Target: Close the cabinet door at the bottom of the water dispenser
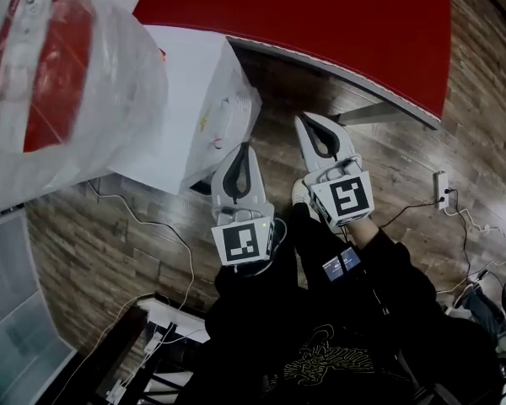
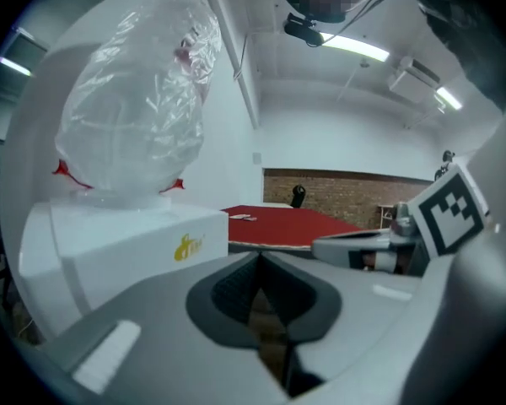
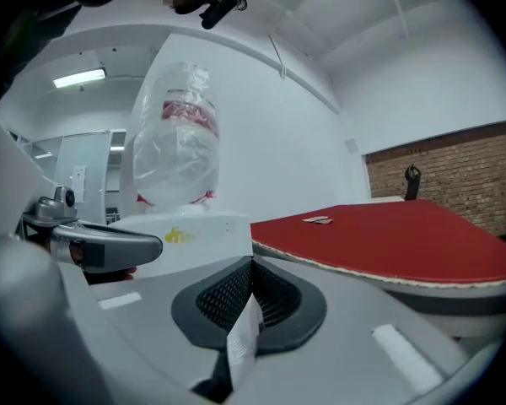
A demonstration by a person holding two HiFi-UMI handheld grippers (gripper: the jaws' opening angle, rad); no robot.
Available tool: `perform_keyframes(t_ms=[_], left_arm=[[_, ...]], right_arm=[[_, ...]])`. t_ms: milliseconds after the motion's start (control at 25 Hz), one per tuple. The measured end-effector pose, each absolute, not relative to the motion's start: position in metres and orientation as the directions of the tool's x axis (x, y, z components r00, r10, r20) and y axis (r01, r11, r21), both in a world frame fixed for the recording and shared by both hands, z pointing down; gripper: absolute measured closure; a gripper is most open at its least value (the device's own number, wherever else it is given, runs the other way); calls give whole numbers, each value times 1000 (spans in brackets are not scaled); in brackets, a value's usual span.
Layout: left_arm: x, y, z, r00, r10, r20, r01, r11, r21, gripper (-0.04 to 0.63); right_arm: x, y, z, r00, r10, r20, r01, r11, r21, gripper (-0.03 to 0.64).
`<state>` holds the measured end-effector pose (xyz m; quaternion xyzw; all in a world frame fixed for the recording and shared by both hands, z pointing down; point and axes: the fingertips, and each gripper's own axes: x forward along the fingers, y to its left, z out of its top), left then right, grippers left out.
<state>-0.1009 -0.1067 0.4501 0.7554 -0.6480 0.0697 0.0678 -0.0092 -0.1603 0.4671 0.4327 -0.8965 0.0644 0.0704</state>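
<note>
The white water dispenser (image 1: 194,74) stands at the upper left, and a bottle wrapped in clear plastic (image 1: 51,83) sits on top of it. Its bottom cabinet door does not show in any view. My left gripper (image 1: 244,148) is raised beside the dispenser's front corner, jaws shut and empty. My right gripper (image 1: 304,118) hovers to its right over the floor, also shut. In the left gripper view the jaws (image 2: 259,256) point past the dispenser (image 2: 126,243). The right gripper (image 3: 251,261) has a white strip showing in its slit.
A red table (image 1: 337,24) fills the upper right, with its metal leg (image 1: 379,112) close behind my right gripper. A power strip (image 1: 441,188) and cables lie on the wooden floor at the right. Another cable (image 1: 152,226) runs across the floor at the left.
</note>
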Motion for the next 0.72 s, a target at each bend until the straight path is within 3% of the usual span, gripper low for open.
perform_keyframes(t_ms=[120,240,560,720], left_arm=[[-100,-104,411,159,-975,152,-987,-157,26,589],[-103,-99,371,151,-982,117,-989,-150,16,589],[-152,-89,283,15,-1000,10,-997,-15,-72,589],[-171,-80,257,0,-1000,-14,-993,1,-115,589]], right_arm=[[-6,-157,419,-593,-799,98,-803,595,-6,617],[-2,-147,378,-586,-805,93,-808,589,2,617],[-6,-143,280,-595,-801,-64,-801,586,118,617],[-16,-130,249,-593,-802,-74,-802,582,135,617]])
